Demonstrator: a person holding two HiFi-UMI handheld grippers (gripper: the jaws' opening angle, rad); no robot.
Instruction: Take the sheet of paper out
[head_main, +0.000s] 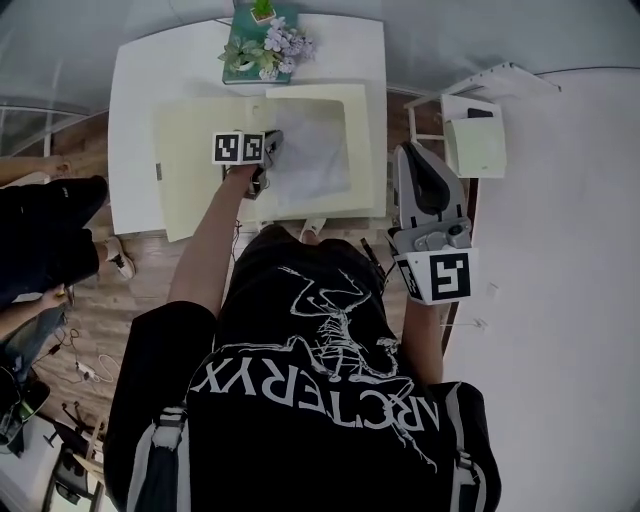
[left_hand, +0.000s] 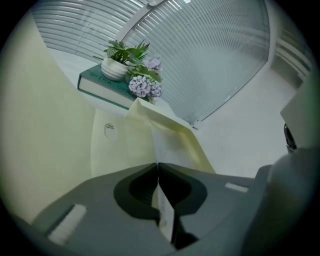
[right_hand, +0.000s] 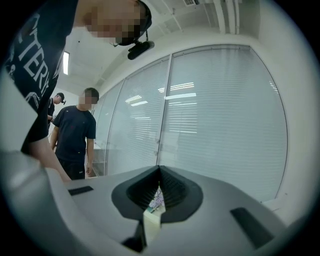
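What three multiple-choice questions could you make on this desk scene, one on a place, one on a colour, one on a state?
1. Where is the green book? A: at the far edge of the table, beyond the folder. B: on the floor. C: inside the folder.
2. What colour is the folder? A: red. B: pale yellow. C: black.
3. How are the left tongs? A: wide open. B: shut on the sheet of paper. C: lying on the floor.
1 A: the head view shows it past the folder. 2 B: its open cover is pale yellow. 3 B: their own view shows the paper pinched between them.
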